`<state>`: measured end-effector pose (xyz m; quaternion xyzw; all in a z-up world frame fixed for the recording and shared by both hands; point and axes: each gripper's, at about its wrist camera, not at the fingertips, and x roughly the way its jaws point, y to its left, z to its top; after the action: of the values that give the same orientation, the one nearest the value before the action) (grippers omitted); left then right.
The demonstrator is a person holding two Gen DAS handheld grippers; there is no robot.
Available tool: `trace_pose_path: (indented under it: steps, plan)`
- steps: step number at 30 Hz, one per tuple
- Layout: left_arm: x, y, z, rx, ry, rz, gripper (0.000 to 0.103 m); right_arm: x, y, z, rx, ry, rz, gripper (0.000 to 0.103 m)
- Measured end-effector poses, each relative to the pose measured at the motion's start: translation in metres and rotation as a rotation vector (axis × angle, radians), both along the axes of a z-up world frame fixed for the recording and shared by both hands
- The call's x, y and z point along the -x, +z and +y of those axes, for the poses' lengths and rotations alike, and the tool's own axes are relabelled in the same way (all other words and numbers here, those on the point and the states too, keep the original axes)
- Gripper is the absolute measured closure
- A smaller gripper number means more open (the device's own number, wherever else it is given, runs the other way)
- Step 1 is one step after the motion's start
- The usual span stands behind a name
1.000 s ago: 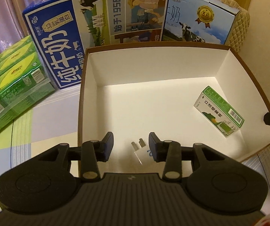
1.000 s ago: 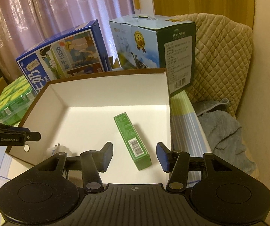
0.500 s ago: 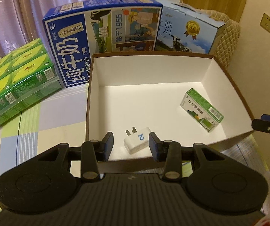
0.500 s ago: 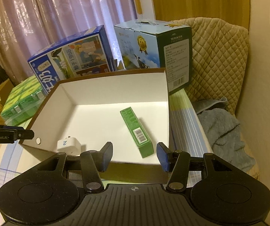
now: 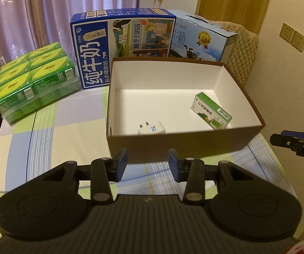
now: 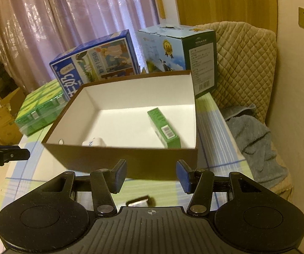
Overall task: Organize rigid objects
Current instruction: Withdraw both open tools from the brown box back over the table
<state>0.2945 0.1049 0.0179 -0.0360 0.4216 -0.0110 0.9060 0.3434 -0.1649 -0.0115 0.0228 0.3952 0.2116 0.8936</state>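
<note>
Progress read: two items boxed, possibly one or more left.

Carrier is the table with a pale checked cloth of blue, green and lilac squares (image 5: 52,127). Along its far edge: a large dark-blue milk carton case with white lettering (image 5: 118,48) and, to the right of it, a light-blue milk case with a gold medal print (image 5: 202,40). Far left corner: a shrink-wrapped pack of green drink cartons (image 5: 35,82). None of these looks like part of the sorting, though that is a guess.

Mid-table: the open brown cardboard box with a white inside (image 5: 179,144), near wall facing both grippers. In it, a small green-and-white rectangular carton (image 5: 211,110) lies flat toward the right wall, and a white plug adapter with metal prongs (image 5: 151,128) lies by the near wall, left of centre. The two are well apart. Both count as done.

Left gripper (image 5: 147,167): jaws apart, nothing between them, hanging over the cloth just short of the box's near wall. Right gripper (image 6: 151,176): same, jaws apart and empty, also on the near side of the box.

Remaining: a small dark flat object (image 6: 140,202) sits on the cloth at the near edge, just under the right gripper, too blurred to identify. Likely the next pick. Nothing else loose shows.
</note>
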Motion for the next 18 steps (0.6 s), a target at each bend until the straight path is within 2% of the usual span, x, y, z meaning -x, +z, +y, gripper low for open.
trace_pose_path:
  steps: [8, 18]
  plan:
    - [0.050, -0.002, 0.003, -0.001, 0.011, 0.002, 0.060, 0.040, 0.001, -0.006, -0.009, 0.016, -0.001, 0.054]
    - [0.097, -0.021, 0.010, 0.041, 0.028, 0.066, 0.060, 0.081, -0.009, -0.015, -0.018, 0.022, 0.039, 0.054]
